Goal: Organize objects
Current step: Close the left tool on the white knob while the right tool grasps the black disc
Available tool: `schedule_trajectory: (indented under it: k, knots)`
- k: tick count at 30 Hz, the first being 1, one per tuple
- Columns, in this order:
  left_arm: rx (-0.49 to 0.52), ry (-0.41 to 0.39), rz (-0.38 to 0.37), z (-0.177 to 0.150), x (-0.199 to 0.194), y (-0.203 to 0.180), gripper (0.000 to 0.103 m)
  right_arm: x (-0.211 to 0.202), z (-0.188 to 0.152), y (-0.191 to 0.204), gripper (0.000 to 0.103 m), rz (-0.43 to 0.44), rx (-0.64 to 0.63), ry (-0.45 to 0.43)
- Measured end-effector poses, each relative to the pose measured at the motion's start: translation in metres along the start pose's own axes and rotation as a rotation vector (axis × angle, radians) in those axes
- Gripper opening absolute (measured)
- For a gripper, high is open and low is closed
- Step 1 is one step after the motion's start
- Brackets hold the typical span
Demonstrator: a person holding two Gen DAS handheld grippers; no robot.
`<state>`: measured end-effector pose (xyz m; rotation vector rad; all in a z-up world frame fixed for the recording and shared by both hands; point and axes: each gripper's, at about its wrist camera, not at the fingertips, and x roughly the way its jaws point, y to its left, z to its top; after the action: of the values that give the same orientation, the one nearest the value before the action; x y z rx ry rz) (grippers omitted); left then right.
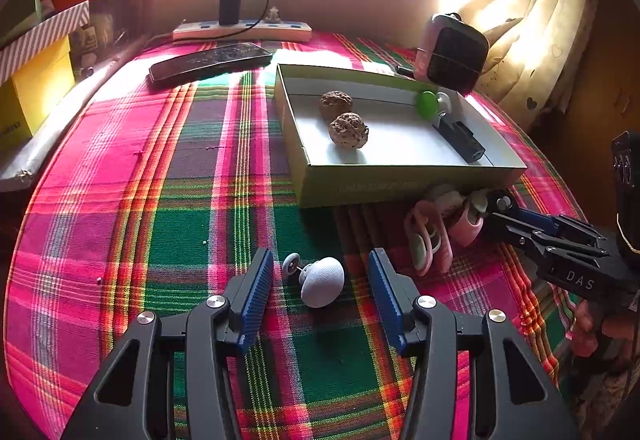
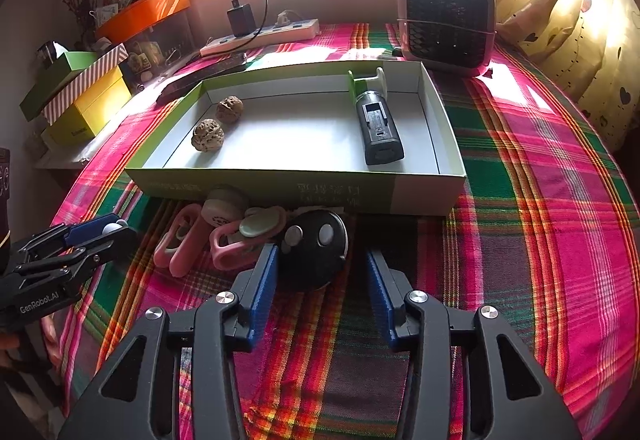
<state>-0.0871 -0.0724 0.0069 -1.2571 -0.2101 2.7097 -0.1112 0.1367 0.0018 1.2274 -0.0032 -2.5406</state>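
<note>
The left gripper [image 1: 320, 288] hangs released over the plaid cloth [image 1: 192, 224], its blue pads standing clear on either side of a small white knob-like piece [image 1: 322, 280] that lies between them without touching either. The right gripper [image 2: 320, 272] is likewise unclenched: a black round fob [image 2: 314, 248] with two pale buttons sits at its 12 o'clock, just inside the fingertips, nearer the left pad, and no pad presses on it as far as the view tells. The open tray box [image 2: 452, 144] lies beyond at 12 o'clock, already holding two walnuts [image 2: 208, 134] and a black handheld device [image 2: 378, 132]; a cluster of pink clips [image 2: 224, 244] rests at the fob's 9 o'clock, touching it. To do this well, the right hand probably wants to centre the fob between the pads before closing, so the pink clips are not dragged along, then lift clear of the box's near wall before setting it down on the bare white floor between walnuts and device.
</note>
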Motion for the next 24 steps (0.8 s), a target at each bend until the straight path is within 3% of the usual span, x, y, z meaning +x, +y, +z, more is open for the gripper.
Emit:
schedule_trajectory:
  k: [13,17,24]
  knots:
    - [0.001,0.000,0.002,0.0002,0.0000,0.0000,0.048,0.0006,0.0016,-0.0045,0.039,0.024,0.040,-0.005]
    - [0.003,0.000,0.005,0.0005,0.0005,-0.0005,0.048,0.0003,0.0009,-0.0074,0.029,0.022,0.056,-0.009]
    - [0.008,0.000,0.010,0.0006,0.0006,-0.0011,0.048,0.0004,0.0005,-0.0085,0.028,0.020,0.062,-0.012]
